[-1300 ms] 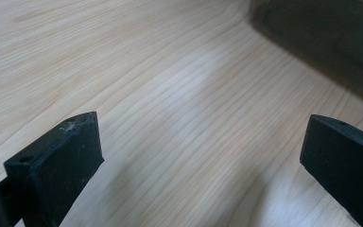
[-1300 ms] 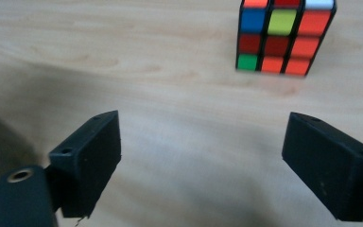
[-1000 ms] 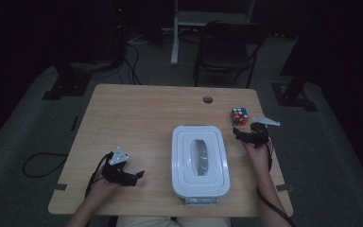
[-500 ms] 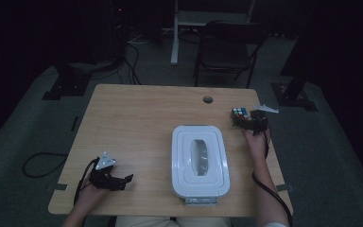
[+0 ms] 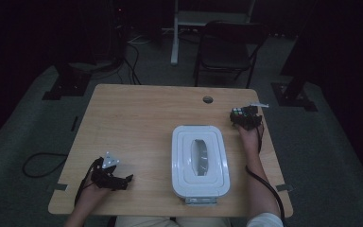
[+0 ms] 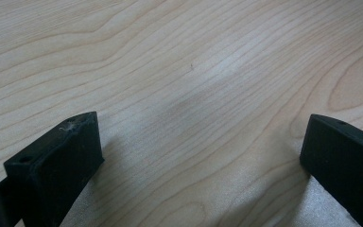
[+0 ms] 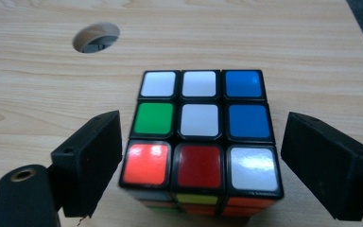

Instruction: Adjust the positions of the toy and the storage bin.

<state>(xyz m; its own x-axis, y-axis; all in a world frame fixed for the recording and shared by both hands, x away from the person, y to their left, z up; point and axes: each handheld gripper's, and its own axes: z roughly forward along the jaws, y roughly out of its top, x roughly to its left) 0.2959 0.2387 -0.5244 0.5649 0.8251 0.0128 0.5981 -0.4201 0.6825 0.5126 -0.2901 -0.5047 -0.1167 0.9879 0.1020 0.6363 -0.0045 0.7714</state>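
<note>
the step in hand looks like picking up the cube (image 7: 202, 137), which sits on the table (image 5: 137, 118) near the far right edge, just beyond the white box (image 5: 200, 161) and right of the cable hole (image 7: 96, 37). in the high view the right gripper (image 5: 246, 118) is right at the cube (image 5: 237, 114). in the right gripper view its jaws straddle the cube, one on each side. they have just been closing a little with the cube between them, but a sliver of gap shows on both sides, so the pads do not press yet: still open, nothing gripped

to do it well, i judge: keep the jaws square to the cube's side faces so the pads land flat, not on a corner, or the layers may twist. centre the cube so both pads meet it together and it is not shoved sideways toward the edge. go low enough to bite the middle layer. close gently until firm, then lift straight up

the left gripper (image 5: 116, 178) rests near the front left of the table, jaws wide apart over bare wood, holding nothing; it can stay out of the way
</note>
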